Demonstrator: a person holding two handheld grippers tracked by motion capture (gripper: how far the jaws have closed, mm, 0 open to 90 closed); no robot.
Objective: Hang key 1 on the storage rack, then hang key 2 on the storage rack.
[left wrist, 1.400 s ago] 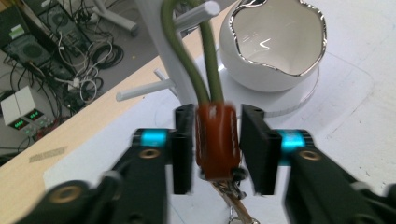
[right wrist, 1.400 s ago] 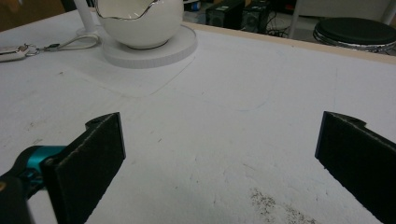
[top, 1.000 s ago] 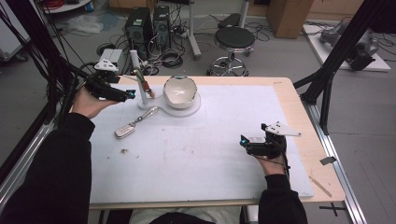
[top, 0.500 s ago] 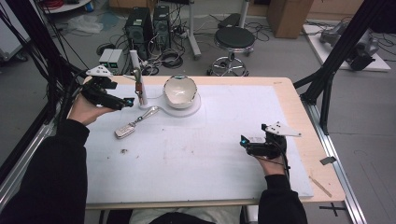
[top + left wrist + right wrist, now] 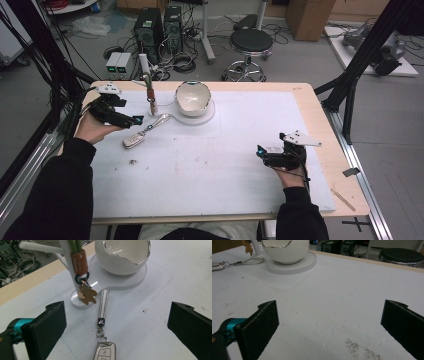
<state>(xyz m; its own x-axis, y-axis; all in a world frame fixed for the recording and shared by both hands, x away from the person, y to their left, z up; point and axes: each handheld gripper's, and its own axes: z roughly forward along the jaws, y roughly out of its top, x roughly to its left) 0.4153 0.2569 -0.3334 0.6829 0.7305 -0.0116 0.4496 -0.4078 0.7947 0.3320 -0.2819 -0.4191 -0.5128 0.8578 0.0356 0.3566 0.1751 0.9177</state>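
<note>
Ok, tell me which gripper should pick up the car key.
Left. The left gripper is open right beside the car key, which lies between its jaws in its own view. The right gripper sits far across the table.

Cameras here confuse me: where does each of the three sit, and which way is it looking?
High view: fixed above the person's side, looking forward and down on the table; both forearms, left gripper and right gripper show.
Left gripper view: rides the left gripper, looking between its open jaws at the car key, strap and bowl.
Right gripper view: rides the right gripper, looking low across the table between its open jaws toward the bowl.
Shared: all three see the bowl on its white base.
</note>
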